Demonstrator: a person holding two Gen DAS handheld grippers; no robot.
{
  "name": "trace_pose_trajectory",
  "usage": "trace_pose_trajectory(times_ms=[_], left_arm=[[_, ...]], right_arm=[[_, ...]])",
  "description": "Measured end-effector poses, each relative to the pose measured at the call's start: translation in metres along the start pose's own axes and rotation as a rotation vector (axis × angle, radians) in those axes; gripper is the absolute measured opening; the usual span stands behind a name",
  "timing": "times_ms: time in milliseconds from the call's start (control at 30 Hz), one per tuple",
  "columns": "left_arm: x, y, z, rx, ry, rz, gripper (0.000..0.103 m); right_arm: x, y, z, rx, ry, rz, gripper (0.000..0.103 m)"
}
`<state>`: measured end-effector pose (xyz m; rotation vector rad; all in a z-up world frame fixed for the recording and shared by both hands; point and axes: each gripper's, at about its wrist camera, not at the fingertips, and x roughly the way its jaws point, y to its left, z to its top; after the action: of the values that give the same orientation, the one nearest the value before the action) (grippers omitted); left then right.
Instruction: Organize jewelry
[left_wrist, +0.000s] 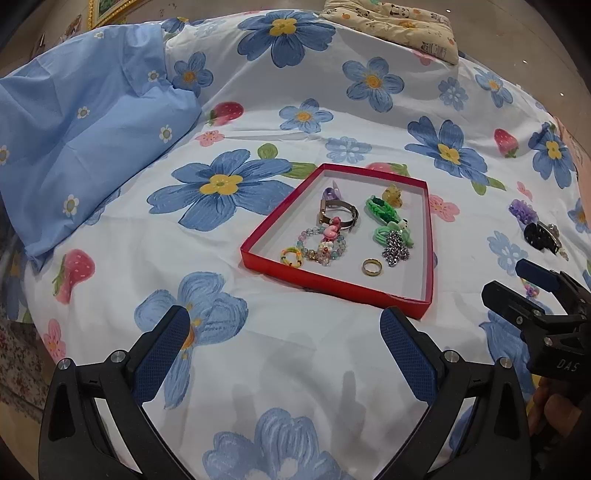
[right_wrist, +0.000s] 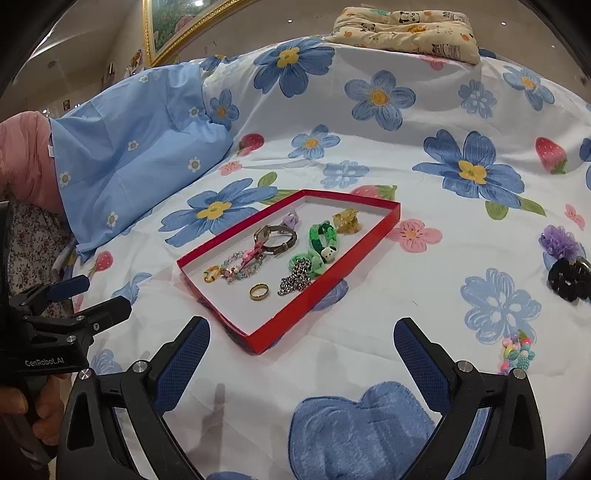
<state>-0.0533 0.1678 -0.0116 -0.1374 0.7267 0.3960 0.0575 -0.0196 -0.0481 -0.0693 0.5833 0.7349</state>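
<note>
Filling up — the red tray (right_wrist: 332, 273) on the bed holds a watch (right_wrist: 275, 238), ring (right_wrist: 259, 291) and bracelets, while a purple scrunchie (right_wrist: 558, 242), black scrunchie (right_wrist: 569, 282) and beaded bracelet (right_wrist: 517, 352) wait outside; left claw (left_wrist: 284, 350) and right claw (right_wrist: 301, 363) gape wide — both empty.

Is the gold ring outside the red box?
No, the ring lies inside the red box, near its front edge beside a silver chain.
</note>
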Motion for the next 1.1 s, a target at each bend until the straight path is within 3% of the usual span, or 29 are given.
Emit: trace_pose_trajectory(times_ms=[700, 1100], left_arm=[[-0.014, -0.002, -0.001, 0.011, -0.048, 0.015, 0.103], [-0.014, -0.004, -0.001, 0.012, -0.047, 0.019, 0.103]], right_arm=[[-0.015, 0.0, -0.001, 0.015, -0.058, 0.021, 0.101], [-0.012, 0.0, -0.003, 0.021, -0.047, 0.028, 0.101]])
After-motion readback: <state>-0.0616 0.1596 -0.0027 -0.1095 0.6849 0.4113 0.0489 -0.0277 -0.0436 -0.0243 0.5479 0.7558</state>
